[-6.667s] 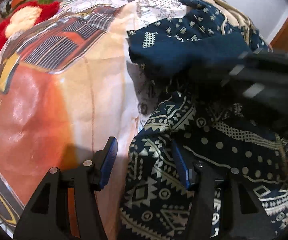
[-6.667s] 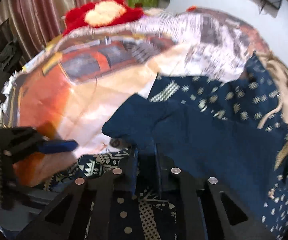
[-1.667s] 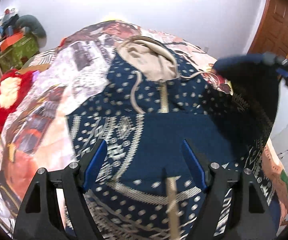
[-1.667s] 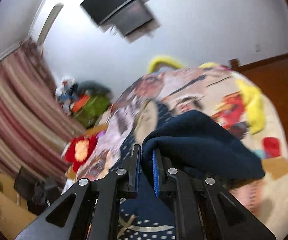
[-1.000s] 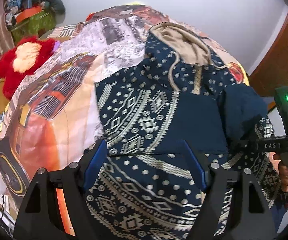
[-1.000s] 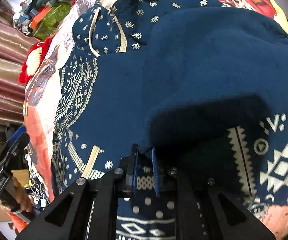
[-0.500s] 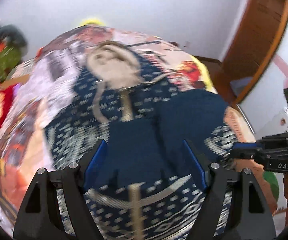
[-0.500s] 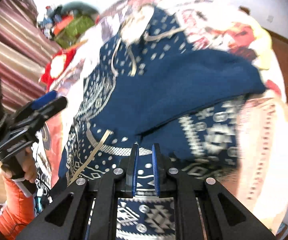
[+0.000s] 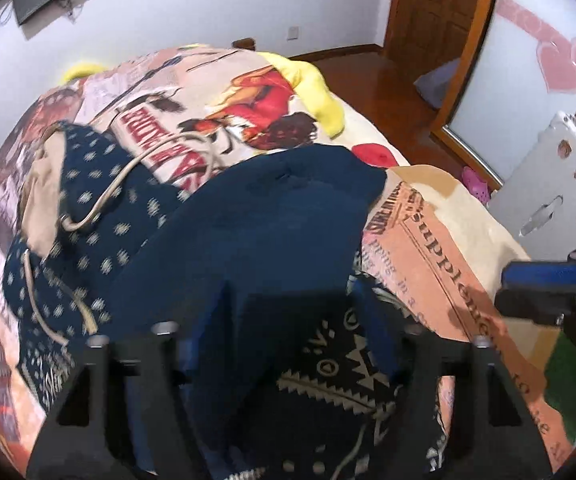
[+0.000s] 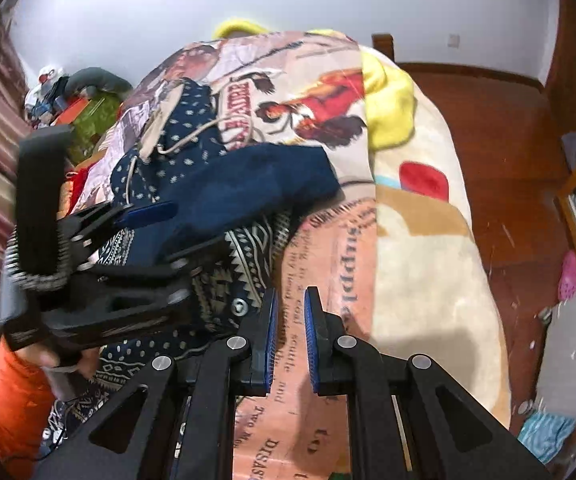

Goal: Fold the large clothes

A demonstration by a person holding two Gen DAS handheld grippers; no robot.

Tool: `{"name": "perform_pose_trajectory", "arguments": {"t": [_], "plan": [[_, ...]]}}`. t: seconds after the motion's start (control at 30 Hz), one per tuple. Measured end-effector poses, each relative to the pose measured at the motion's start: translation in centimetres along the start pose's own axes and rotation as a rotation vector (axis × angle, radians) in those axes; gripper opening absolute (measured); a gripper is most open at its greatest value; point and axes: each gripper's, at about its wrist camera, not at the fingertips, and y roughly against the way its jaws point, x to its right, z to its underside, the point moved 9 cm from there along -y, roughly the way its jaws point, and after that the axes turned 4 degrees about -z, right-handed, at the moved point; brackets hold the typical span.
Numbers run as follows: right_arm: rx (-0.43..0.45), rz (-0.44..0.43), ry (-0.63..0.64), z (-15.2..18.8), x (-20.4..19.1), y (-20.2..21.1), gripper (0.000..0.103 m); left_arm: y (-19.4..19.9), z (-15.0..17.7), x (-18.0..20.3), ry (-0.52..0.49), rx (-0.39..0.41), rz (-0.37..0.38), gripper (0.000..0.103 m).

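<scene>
Hoodie: a navy hoodie (image 9: pixel 272 216) with a pale geometric print is seen lying on the printed blanket (image 9: pixel 440 248) of a bed, towards the blanket's left half in the right wrist view (image 10: pixel 244 184).
Fold: a plain navy panel is laid over the patterned body, whose zigzag print (image 9: pixel 340 376) is left showing below it.
Hood: the beige-lined hood (image 9: pixel 42 196) and its pale drawstring (image 9: pixel 100 208) are seen at the far end of the garment, towards the wall.
Left gripper: the left gripper (image 9: pixel 292 344) is set low over the folded navy panel; its fingers are spread wide, with cloth bunched in the gap between them. Whether the pads touch the fabric cannot be told, as the near cloth is dark and blurred. In the right wrist view the same gripper (image 10: pixel 176 228) is seen from the side, with a blue pad above the navy fold and a black finger below it.
Left hand: the hand (image 10: pixel 68 360) on the gripper's handle is partly shown, with an orange sleeve (image 10: pixel 12 400) below it.
Right gripper: the right gripper (image 10: pixel 290 340) is held off the hoodie, above bare blanket just beside the garment's edge; its blue pads are drawn to a narrow gap and nothing is held between them.
Blanket: a peach and cream cover with newspaper-style lettering and red figures is spread over the bed; a yellow pillow (image 10: pixel 388 108) is seen at its far edge.
Room: a wooden floor (image 10: pixel 500 152), a white wall and a wooden door (image 9: pixel 436 4) are seen beyond the bed.
</scene>
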Motion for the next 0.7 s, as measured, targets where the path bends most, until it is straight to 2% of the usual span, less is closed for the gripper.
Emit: {"name": "perform_pose_trajectory", "arguments": {"t": [0.03, 0.1, 0.2, 0.33, 0.43, 0.5, 0.57, 0.63, 0.7], "plan": [[-0.008, -0.004, -0.008, 0.2, 0.2, -0.4, 0.009, 0.0, -0.1, 0.1, -0.004, 0.009, -0.003, 0.040], [-0.022, -0.015, -0.013, 0.4, 0.4, -1.0, 0.009, 0.4, -0.1, -0.2, 0.003, 0.026, -0.023, 0.011], [-0.042, -0.023, 0.006, 0.6, -0.4, -2.3, 0.009, 2.3, -0.5, -1.4, 0.037, 0.070, -0.027, 0.007], [-0.033, -0.030, 0.051, 0.2, -2.5, -3.2, 0.009, 6.5, -0.6, -5.2, 0.100, 0.155, -0.050, 0.006], [-0.024, -0.074, 0.078, -0.7, -4.7, -3.9, 0.009, 8.8, 0.6, -9.4, 0.165, 0.169, -0.072, 0.006], [-0.056, -0.088, 0.101, -0.7, -6.1, -5.3, 0.009, 9.2, 2.0, -12.4, 0.201, 0.157, -0.108, 0.006], [-0.118, -0.042, 0.154, -0.2, -6.7, -7.4, 0.009, 9.0, 3.7, -14.8, 0.221, 0.131, -0.153, 0.006], [-0.186, 0.073, 0.236, 1.0, -6.3, -10.1, 0.009, 8.3, 5.9, -17.1, 0.250, 0.090, -0.179, 0.006], [-0.185, 0.112, 0.300, 1.7, -6.3, -11.1, 0.009, 7.4, 8.9, -19.5, 0.276, 0.042, -0.208, 0.006]]}}
